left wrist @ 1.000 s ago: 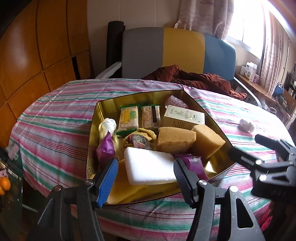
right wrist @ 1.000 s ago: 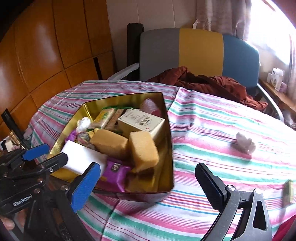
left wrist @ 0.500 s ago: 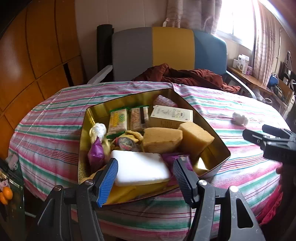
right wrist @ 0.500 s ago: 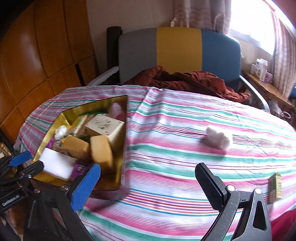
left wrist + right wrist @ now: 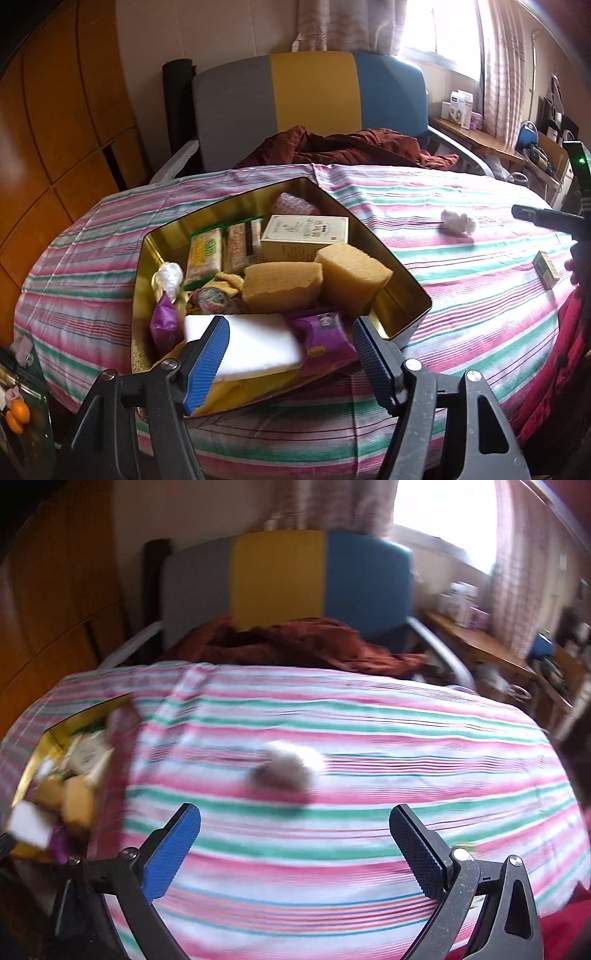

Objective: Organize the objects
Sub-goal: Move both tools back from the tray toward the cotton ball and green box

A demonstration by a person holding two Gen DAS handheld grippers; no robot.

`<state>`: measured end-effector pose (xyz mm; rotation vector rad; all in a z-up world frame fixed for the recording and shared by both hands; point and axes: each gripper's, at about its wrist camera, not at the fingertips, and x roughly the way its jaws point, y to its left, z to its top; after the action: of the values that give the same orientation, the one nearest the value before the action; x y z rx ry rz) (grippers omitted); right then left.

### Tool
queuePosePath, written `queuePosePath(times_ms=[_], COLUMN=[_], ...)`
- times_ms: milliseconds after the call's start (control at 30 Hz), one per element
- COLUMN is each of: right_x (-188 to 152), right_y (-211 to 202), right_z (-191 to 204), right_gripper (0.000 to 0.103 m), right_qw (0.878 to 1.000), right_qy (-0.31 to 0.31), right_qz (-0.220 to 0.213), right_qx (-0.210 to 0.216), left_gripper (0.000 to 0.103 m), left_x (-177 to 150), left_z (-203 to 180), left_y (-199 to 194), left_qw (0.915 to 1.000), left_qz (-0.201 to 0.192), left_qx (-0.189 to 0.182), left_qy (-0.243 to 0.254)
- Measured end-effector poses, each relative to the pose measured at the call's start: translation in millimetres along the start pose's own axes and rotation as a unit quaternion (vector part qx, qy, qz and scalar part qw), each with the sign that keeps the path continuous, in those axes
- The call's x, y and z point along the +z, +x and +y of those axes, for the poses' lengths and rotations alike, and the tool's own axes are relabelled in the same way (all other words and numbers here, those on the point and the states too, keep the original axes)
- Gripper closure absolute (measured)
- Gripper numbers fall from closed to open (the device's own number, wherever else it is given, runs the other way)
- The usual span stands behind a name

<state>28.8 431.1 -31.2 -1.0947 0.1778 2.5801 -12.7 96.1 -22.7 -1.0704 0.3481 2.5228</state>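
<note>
Right wrist | fluffy white cotton wad point(image 5: 290, 770) blurred, on striped cloth point(image 5: 369, 849) | both tools spread, empty

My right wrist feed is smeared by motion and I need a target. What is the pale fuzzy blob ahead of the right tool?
Observer: The left wrist view shows it sharply. It is a small white fluffy tuft lying loose on the pink-and-green striped tablecloth.
Operator: Is anything else loose near it?
Observer: Yes, a small flat green-and-yellow packet lies closer to the table's right edge.
Operator: Is the left tool carrying anything?
Observer: No. The left tool is open and empty, in front of the white rectangular block inside the gold metal tin.
</note>
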Motion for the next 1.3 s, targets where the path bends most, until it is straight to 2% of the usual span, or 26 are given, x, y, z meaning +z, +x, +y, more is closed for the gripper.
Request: queuePosePath(times_ms=[100, 200, 500, 667, 800, 900, 967, 1067, 1167, 1300], right_x=[1.6, 0.4, -1.5, -2.4, -7.3, -11.5, -14.2, -15.8, -16.7, -20.2], right_y=[8.0, 13.0, 14.6, 9.8, -6.8, -7.1, -5.5, -4.6, -5.7, -4.9], right_z=[-36.3, -58.9, -72.0, -88.5, -115.7, -134.0, -140.5, -144.3, -145.2, -149.1], right_gripper=[0.000, 0.000, 0.000, 0.000, 0.000, 0.000, 0.000, 0.000, 0.000, 0.000], right_qw=[0.999, 0.994, 0.989, 0.982, 0.966, 0.952, 0.946, 0.940, 0.938, 0.932], right_qy=[0.048, 0.103, 0.146, 0.188, 0.254, 0.301, 0.321, 0.337, 0.343, 0.357], right_qz=[-0.006, -0.003, 0.007, -0.008, -0.045, -0.045, -0.041, -0.040, -0.042, -0.043], right_qx=[-0.024, -0.021, 0.005, 0.006, -0.001, 0.010, 0.016, 0.027, 0.036, 0.049], left_gripper=[0.033, 0.033, 0.033, 0.033, 0.032, 0.032, 0.032, 0.032, 0.032, 0.032], left_x=[4.3, 10.2, 22.8, 31.0, 42.3, 49.5, 57.0, 67.8, 79.4, 95.9], left_z=[-7.6, -16.3, -52.9, -74.2, -92.9, -107.8, -119.0, -133.1, -150.5, -170.2], left_y=[-0.4, 0.7, 8.6, 14.7, 24.2, 26.6, 34.1, 48.7, 61.6, 84.8], left_qw=[1.0000, 0.9998, 0.9974, 0.9949, 0.9917, 0.9885, 0.9844, 0.9811, 0.9812, 0.9749], left_qz=[-0.002, -0.004, 0.000, 0.008, 0.027, 0.027, 0.042, 0.064, 0.071, 0.100], left_qx=[0.000, -0.005, -0.041, -0.070, -0.101, -0.122, -0.152, -0.169, -0.163, -0.191], left_qy=[0.009, 0.019, 0.059, 0.073, 0.074, 0.086, 0.079, 0.069, 0.073, 0.055])
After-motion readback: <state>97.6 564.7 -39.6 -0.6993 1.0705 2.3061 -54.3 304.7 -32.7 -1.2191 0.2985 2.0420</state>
